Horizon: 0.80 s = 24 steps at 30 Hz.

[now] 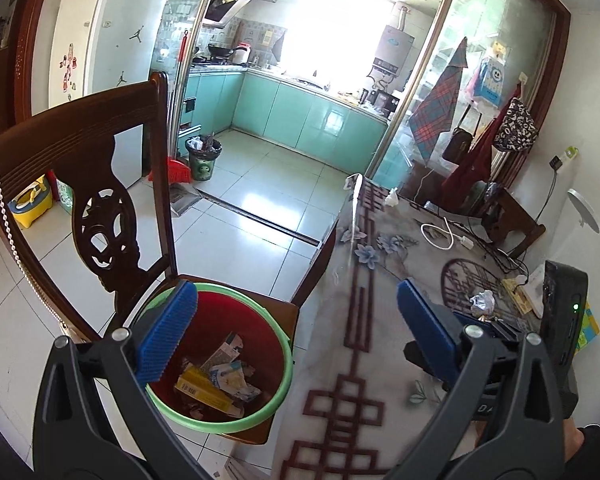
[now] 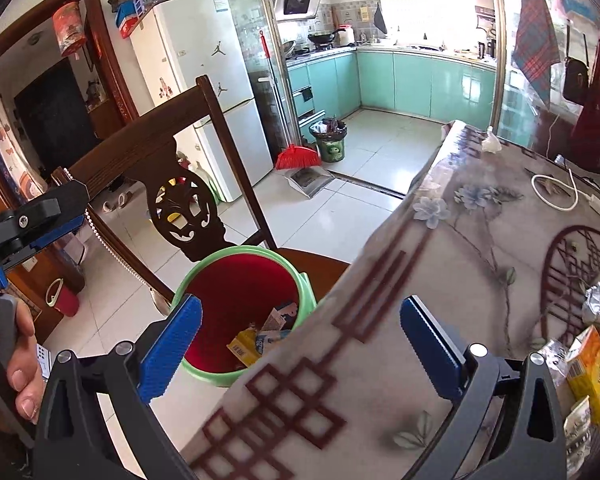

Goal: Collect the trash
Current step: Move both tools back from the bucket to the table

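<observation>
Left gripper hanging over bin, jaws wide apart, nothing between them. Right gripper hanging over table edge, jaws likewise spread, empty. Bin sitting on chair seat, just beside table, holding yellow box and paper scraps. More trash lying on table: foil ball, orange box, wrappers. White cable lying further back. Chair back standing behind bin. Hand showing at left edge of right view.
</observation>
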### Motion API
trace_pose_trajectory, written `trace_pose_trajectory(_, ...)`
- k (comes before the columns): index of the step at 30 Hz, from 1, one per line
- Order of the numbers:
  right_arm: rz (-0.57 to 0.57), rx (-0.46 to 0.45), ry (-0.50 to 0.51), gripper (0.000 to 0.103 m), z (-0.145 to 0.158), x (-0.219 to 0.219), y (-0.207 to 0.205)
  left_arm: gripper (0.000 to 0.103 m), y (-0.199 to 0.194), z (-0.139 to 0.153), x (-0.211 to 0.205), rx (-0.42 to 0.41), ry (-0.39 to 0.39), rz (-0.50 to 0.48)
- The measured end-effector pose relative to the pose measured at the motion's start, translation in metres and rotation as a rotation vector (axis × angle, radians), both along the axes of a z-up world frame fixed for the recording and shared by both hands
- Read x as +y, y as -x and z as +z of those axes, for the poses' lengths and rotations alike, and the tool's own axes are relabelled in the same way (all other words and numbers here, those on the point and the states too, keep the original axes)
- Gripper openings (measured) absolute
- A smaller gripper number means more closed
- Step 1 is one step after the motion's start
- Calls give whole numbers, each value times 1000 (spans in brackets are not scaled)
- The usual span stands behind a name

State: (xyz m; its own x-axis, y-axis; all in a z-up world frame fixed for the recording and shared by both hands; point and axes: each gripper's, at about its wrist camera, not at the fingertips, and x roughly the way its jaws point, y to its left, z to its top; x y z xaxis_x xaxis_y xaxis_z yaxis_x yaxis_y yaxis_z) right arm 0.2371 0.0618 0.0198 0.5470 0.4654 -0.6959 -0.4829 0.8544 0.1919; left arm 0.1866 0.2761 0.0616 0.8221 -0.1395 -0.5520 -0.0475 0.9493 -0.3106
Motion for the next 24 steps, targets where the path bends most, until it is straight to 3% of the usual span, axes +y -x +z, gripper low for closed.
trace_pose_trajectory(24,-241,-40,77,96,7,-214,71,98,6,-3,-169,-1,-57,-297)
